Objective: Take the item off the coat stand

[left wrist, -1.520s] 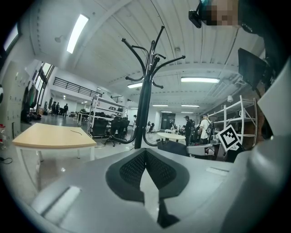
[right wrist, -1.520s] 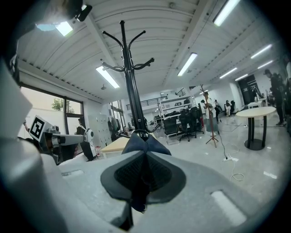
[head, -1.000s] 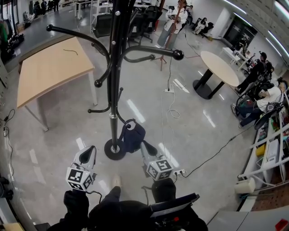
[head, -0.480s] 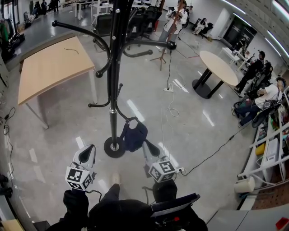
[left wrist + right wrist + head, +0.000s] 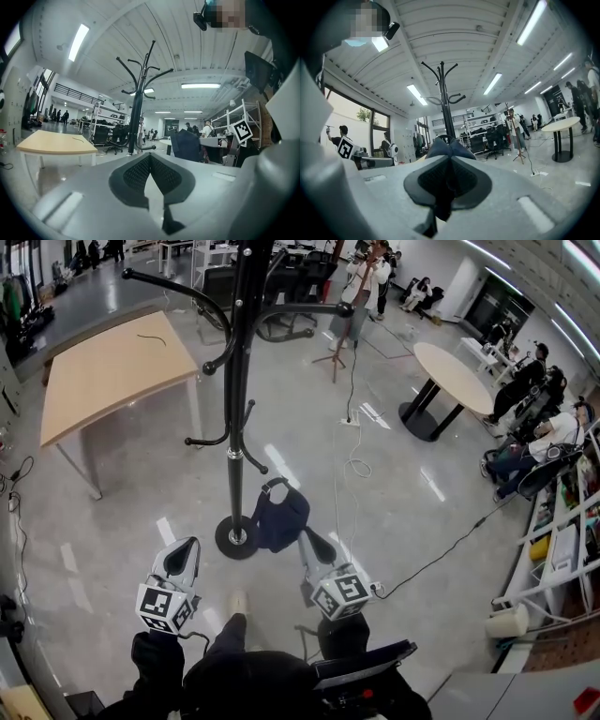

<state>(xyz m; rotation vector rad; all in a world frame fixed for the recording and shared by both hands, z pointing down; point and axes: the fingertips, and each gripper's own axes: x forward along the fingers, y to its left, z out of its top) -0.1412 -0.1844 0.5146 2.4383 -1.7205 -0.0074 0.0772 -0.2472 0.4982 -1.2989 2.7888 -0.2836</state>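
Observation:
A black coat stand (image 5: 238,381) rises from a round base (image 5: 234,537) on the glossy floor; it also shows as the coat stand (image 5: 138,117) and the coat stand (image 5: 446,108) in the gripper views. My right gripper (image 5: 305,538) is shut on a dark blue bag (image 5: 280,518), which hangs just right of the pole with its strap loop clear of the lower hook. Blue fabric of the bag (image 5: 449,146) bulges out past the right gripper (image 5: 451,158). My left gripper (image 5: 187,547) is shut and empty, low and left of the base. From the left gripper (image 5: 150,155) the bag (image 5: 185,144) shows to the right.
A light wooden table (image 5: 112,381) stands left of the stand and a round table (image 5: 455,376) at the right. Cables (image 5: 352,451) and a power strip (image 5: 375,589) lie on the floor. Seated people and shelves (image 5: 553,549) fill the right side.
The bag's strap has come away from the stand's lower hook, and the bag has moved slightly right and away from the pole with my right gripper. The left gripper has barely moved.

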